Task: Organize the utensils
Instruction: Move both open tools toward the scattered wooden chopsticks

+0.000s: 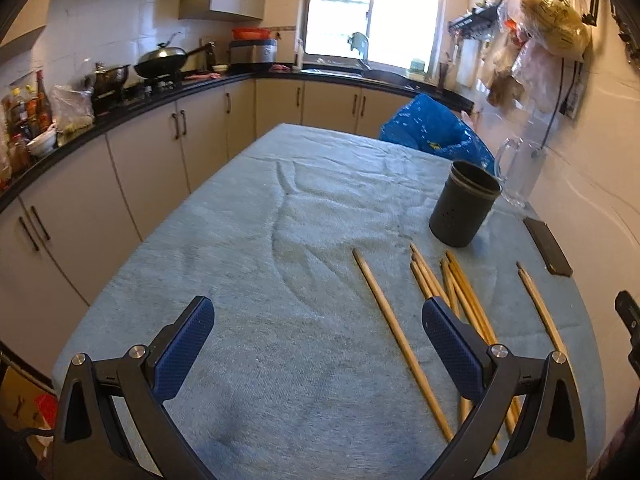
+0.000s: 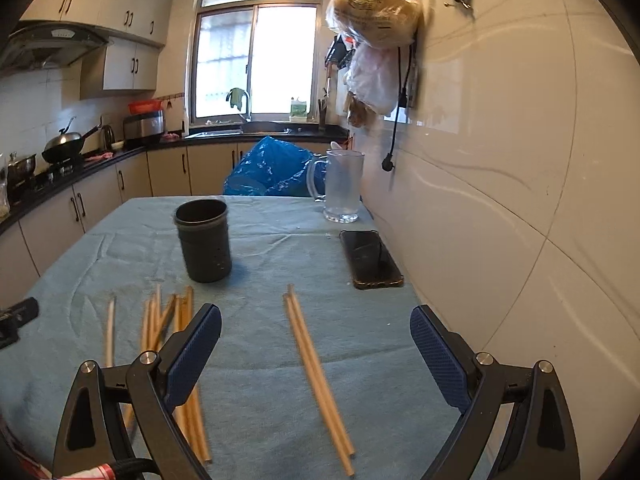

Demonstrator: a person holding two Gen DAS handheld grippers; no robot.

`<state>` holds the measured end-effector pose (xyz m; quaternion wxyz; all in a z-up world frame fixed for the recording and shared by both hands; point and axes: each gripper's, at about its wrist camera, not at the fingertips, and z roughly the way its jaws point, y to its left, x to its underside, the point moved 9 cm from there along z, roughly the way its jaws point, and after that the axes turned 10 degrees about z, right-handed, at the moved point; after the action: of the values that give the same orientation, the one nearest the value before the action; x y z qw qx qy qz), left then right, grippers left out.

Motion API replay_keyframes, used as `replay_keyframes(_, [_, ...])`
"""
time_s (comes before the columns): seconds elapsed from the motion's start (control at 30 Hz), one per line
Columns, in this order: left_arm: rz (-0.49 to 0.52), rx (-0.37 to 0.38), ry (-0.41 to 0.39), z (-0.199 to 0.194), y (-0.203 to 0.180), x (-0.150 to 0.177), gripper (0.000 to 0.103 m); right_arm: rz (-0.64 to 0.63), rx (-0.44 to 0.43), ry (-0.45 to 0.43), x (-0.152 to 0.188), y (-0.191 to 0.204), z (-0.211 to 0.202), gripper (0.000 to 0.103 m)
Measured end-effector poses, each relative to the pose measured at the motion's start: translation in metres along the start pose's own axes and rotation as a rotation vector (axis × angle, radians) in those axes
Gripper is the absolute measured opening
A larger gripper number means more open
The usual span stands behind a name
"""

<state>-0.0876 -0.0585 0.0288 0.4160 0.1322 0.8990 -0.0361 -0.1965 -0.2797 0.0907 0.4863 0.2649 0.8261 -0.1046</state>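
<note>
To my left the tabletop [image 1: 240, 220] lay wide and bare under its blue cloth, while on my right it ran up against the tiled wall. A dark phone [image 2: 370, 258] and a glass mug [image 2: 343, 186] stood near that wall, beyond them a blue bag [image 2: 272, 168]. The dark utensil cup [image 2: 204, 240] stood upright past the wooden chopsticks [image 1: 468, 300], which lay loose and scattered; one pair [image 2: 316, 368] lay apart under my right tool [image 2: 316, 338]. My left tool [image 1: 318, 330] and right tool were both spread wide, holding nothing
</note>
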Motion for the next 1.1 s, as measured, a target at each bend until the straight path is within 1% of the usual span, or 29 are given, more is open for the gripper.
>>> replay_keyframes(0.13, [0.017,0.012,0.032,0.013,0.012,0.007,0.103,-0.052,0.027,0.019,0.005,0.024,-0.004,0.097])
replay_keyframes(0.23, [0.009,0.030,0.063,0.023,0.029,0.009,0.103,-0.087,0.048,0.031,0.005,0.042,-0.007,0.097])
replay_keyframes(0.3, [-0.001,0.036,0.082,0.027,0.042,0.006,0.103,-0.092,0.059,0.050,0.004,0.051,-0.007,0.097])
replay_keyframes(0.4, [-0.014,0.057,0.090,0.029,0.057,-0.003,0.103,-0.060,0.066,0.091,0.006,0.058,-0.008,0.097])
replay_keyframes(0.47, [-0.001,0.068,0.092,0.035,0.061,-0.010,0.103,-0.017,0.080,0.101,0.007,0.053,-0.011,0.097])
replay_keyframes(0.57, [0.047,0.061,0.104,0.048,0.061,-0.019,0.103,0.040,0.111,0.108,0.010,0.037,-0.012,0.097])
replay_keyframes(0.67, [0.073,0.083,0.128,0.061,0.049,-0.020,0.103,0.058,0.135,0.127,0.011,0.018,-0.003,0.097])
replay_keyframes(0.8, [0.074,0.106,0.165,0.076,0.026,-0.013,0.103,0.063,0.146,0.137,0.013,-0.009,0.014,0.097])
replay_keyframes(0.9, [0.045,0.110,0.193,0.079,0.013,-0.004,0.103,0.069,0.121,0.170,0.013,-0.029,0.033,0.097])
replay_keyframes(1.1, [-0.041,0.088,0.256,0.085,-0.005,0.010,0.103,0.042,0.007,0.232,0.017,-0.058,0.082,0.097])
